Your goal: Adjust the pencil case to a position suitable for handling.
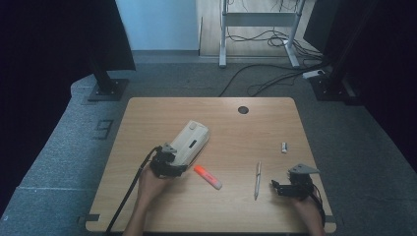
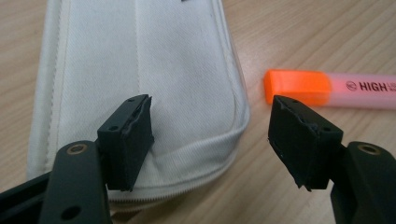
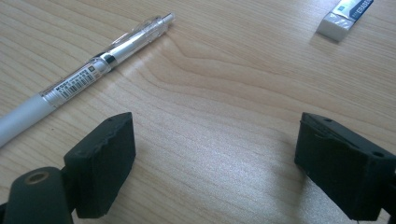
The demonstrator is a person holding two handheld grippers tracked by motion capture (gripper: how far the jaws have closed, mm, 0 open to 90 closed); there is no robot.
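High view: left gripper at the near end of the cream pencil case on the tabletop; orange highlighter just right of the case.

Left gripper view: jaws apart, straddling the case's corner, not pressing.

Right gripper view: right gripper open over bare wood, pen beyond.

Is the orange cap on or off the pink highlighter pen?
On: the orange cap sits on the end of the pink highlighter pen lying on the table.
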